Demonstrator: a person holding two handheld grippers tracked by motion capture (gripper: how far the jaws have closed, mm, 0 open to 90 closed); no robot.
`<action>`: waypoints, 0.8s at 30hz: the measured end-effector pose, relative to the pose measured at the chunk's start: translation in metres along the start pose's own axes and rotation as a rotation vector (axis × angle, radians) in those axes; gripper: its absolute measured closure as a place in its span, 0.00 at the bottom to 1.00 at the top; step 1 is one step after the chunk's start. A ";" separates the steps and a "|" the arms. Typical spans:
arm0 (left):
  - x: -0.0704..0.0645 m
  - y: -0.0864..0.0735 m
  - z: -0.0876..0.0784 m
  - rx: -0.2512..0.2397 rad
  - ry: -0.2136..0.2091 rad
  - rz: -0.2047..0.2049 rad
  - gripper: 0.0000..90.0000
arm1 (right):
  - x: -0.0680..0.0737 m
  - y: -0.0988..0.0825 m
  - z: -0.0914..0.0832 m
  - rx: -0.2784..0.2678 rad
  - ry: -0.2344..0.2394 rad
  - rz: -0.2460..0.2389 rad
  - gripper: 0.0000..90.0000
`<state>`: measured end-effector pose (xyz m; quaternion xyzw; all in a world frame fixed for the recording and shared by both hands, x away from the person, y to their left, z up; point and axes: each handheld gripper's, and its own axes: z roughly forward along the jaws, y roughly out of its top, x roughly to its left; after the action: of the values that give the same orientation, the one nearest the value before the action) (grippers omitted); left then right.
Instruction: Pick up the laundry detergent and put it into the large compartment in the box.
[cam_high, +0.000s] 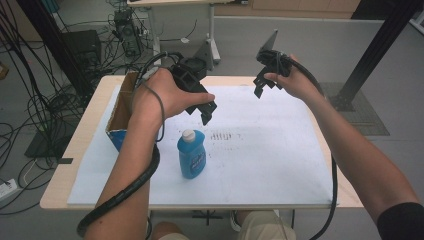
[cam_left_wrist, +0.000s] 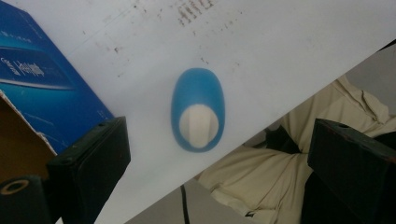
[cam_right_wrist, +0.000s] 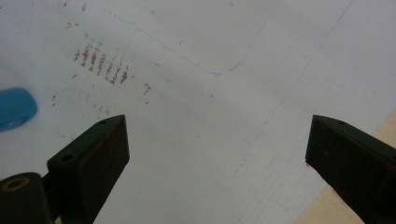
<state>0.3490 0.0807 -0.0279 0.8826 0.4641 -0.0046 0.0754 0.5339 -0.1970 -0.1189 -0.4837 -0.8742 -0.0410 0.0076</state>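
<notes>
The left tool (cam_high: 206, 111) hangs with its jaws spread wide directly above the blue bottle (cam_high: 191, 153), looking straight down on the white cap (cam_left_wrist: 199, 125), apparently lined up for a grasp from above. The bottle stands upright near the counter's (cam_high: 75, 150) front edge, just beside the open blue box (cam_high: 120, 112) at the left edge. The right tool (cam_high: 264, 82), jaws also apart, hovers over the bare white sheet (cam_right_wrist: 210, 93) toward the back edge, out of the way.

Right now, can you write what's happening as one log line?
left gripper: open, above blue bottle | right gripper: open, holding nothing | bottle: upright on white sheet
</notes>
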 end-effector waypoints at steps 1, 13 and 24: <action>0.000 0.000 0.000 0.003 -0.001 0.004 0.07 | 0.000 0.000 0.000 0.003 0.000 0.004 0.07; 0.001 -0.001 0.009 0.011 -0.013 0.012 0.07 | 0.002 -0.001 -0.001 0.003 -0.001 0.007 0.07; 0.003 -0.001 0.019 0.023 -0.024 0.025 0.07 | 0.001 -0.001 0.001 0.001 -0.001 -0.003 0.07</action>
<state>0.3513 0.0807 -0.0474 0.8891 0.4518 -0.0196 0.0709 0.5327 -0.1961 -0.1194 -0.4824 -0.8750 -0.0403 0.0076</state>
